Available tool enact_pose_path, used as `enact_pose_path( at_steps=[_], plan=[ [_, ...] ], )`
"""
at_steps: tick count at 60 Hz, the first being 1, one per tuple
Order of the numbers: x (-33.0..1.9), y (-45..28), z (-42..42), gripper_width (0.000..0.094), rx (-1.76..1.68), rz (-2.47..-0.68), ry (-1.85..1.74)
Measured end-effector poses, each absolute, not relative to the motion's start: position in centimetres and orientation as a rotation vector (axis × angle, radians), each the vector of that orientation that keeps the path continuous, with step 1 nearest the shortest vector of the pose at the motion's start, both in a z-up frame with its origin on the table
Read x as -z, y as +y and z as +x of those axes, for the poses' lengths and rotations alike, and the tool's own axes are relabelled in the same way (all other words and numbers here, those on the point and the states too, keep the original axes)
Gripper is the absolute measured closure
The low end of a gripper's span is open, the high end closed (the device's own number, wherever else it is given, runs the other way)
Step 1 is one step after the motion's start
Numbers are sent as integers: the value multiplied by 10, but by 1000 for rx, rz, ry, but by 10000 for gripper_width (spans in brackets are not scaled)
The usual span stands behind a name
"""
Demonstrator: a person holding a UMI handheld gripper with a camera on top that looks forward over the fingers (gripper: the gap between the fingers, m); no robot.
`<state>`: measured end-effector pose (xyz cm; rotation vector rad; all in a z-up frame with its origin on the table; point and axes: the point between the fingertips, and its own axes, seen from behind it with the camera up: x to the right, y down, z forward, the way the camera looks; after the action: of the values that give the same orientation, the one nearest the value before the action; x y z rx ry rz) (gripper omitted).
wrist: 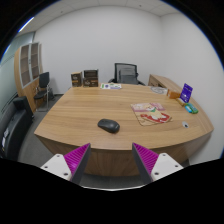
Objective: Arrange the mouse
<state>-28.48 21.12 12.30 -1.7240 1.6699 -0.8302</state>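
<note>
Ahead of claw (110, 160): mouse (108, 126) on desk (80, 110) | fingers spread, empty | step: approach | next: advance, straddle mouse

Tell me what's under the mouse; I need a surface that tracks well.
The mouse sits straight on the bare wooden table. The mat lies apart from it. The spot beneath it is hidden.

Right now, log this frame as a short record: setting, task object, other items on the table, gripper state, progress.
setting: meeting room, large wooden table, office chairs beyond it
task object: dark mouse on the table, ahead of the fingers, nearer the left finger
other items: pink patterned mat right of the mouse; purple box near the far right edge
gripper: open, holding nothing, short of the table's near edge
progress: mouse untouched, not on the mat
</note>
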Motion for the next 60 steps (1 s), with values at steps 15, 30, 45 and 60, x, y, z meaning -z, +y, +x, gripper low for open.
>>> enact_pose_path(
  at_steps=[15,30,45,60],
  plan=[
    [-75,213,-227,67,837,-1699,1694],
    [-30,209,-169,69,879,-1731,1682],
    [7,206,-122,72,906,-1764,1666],
    [7,202,-79,69,914,-1757,1661]
  ],
)
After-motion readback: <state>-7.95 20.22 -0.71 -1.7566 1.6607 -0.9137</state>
